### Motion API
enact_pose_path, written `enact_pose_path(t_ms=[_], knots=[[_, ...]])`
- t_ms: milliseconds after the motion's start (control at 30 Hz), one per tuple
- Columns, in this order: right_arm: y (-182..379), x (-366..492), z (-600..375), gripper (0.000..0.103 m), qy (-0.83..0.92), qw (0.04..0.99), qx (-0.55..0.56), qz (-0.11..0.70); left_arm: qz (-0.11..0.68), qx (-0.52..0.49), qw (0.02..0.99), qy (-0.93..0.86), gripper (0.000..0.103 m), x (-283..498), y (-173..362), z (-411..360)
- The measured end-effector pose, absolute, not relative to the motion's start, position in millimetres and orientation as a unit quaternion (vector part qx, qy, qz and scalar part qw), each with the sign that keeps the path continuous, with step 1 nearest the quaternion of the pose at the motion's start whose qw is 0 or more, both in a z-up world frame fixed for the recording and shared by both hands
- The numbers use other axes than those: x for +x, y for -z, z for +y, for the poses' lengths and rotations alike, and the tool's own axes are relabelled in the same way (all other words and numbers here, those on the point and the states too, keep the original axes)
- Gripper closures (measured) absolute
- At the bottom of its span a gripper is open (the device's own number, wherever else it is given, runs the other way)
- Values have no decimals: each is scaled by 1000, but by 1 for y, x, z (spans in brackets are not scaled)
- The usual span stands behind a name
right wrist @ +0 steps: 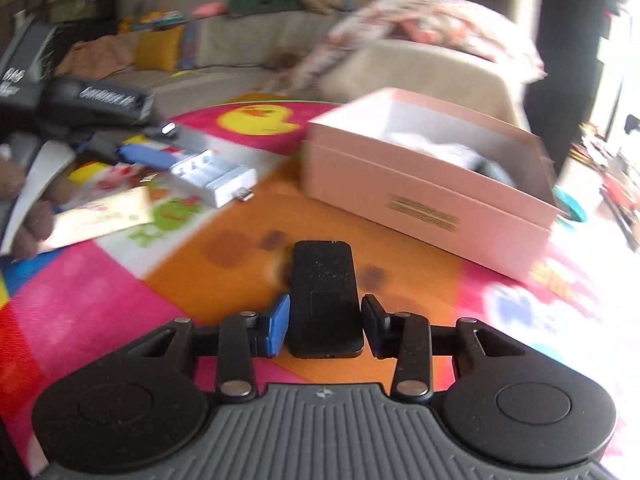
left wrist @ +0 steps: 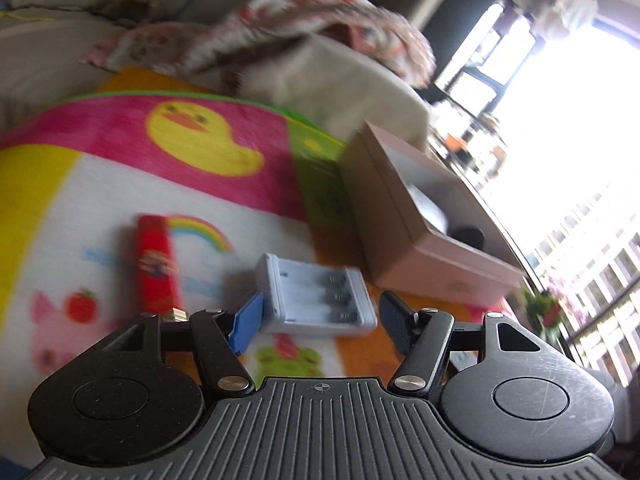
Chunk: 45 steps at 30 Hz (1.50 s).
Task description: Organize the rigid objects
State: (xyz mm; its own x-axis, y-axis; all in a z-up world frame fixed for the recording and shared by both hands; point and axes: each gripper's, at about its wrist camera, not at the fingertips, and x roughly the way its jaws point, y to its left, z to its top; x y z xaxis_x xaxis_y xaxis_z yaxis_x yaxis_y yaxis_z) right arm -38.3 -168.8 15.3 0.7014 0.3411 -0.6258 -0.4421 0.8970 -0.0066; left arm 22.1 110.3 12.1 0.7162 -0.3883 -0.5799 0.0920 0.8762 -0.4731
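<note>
Closing on the flat black rectangular plastic device, the right gripper has its blue pads at both long sides near the device's near end; pads look touching or nearly so, can't confirm firm contact w/ blur; device lies flat on the bright cartoon-print play mat, orange patch, just in front of the open pink cardboard box; left gripper stands wide open, nothing held, straddling the near edge of the white plastic battery charger w/ dark cells, pads not pressing; red printed cylindrical tube lies just beside charger on the left; risks, my read: grip on black device sits at its near end only, so lift could let far end droop or pivot out; smooth plastic + thin profile = slip; left jaws closing off-centre could skate charger sideways into red tube or shove it twd box wall; soft mat may bunch under the fingertips; heavy motion blur in both views suggests fast hands, so a mistimed close is likely cause.
</note>
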Motion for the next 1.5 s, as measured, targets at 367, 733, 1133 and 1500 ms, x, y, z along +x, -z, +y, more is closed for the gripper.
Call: enact_pose_path(t_ms=[367, 733, 1133, 1500], knots=[[-7, -32, -192, 21, -184, 924, -34, 333, 337, -32, 918, 206, 32, 7, -38, 60], [-6, -32, -192, 17, -186, 923, -33, 335, 398, -38, 884, 242, 32, 61, -15, 50], [-5, -26, -187, 0, -208, 912, -42, 351, 367, 42, 904, 212, 32, 37, -9, 20], [-6, -26, -186, 0, -214, 906, -48, 361, 346, -9, 921, 178, 50, -21, -7, 31]])
